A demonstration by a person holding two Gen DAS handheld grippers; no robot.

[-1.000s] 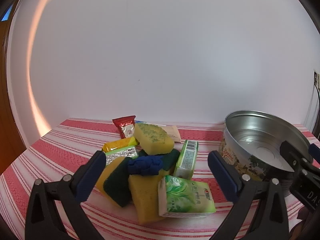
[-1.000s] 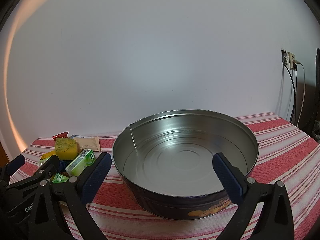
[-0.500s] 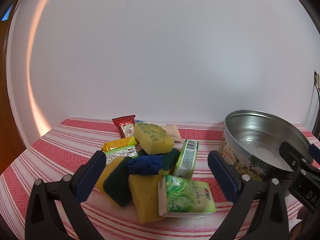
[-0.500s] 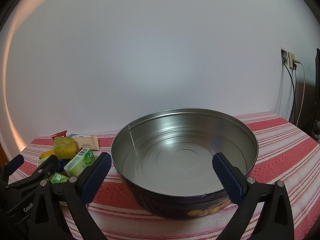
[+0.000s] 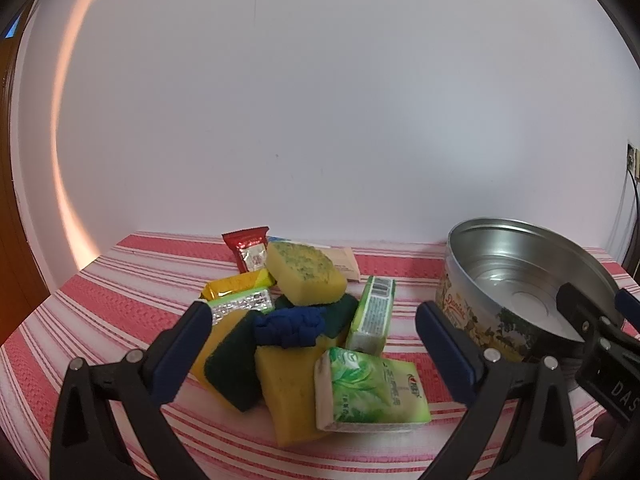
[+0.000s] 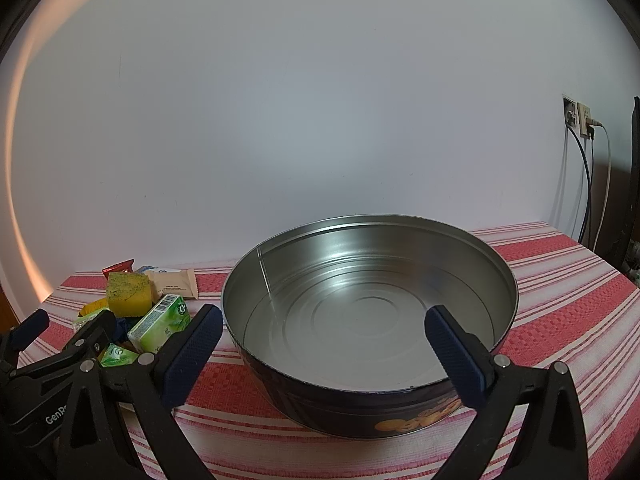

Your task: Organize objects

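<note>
A pile of small objects lies on the striped cloth: yellow sponges (image 5: 306,278), a green tissue pack (image 5: 370,390), a blue knitted piece (image 5: 290,326), a green box (image 5: 374,312), a red packet (image 5: 248,248) and a foil packet (image 5: 240,304). My left gripper (image 5: 312,350) is open and empty, just in front of the pile. A round empty metal tin (image 6: 368,320) stands to the right. My right gripper (image 6: 324,346) is open and empty, in front of the tin. The pile also shows in the right wrist view (image 6: 130,292).
The red-and-white striped tablecloth (image 6: 560,280) covers the table. A white wall stands close behind. A wall socket with cables (image 6: 580,120) is at the far right. A beige packet (image 6: 176,282) lies behind the pile.
</note>
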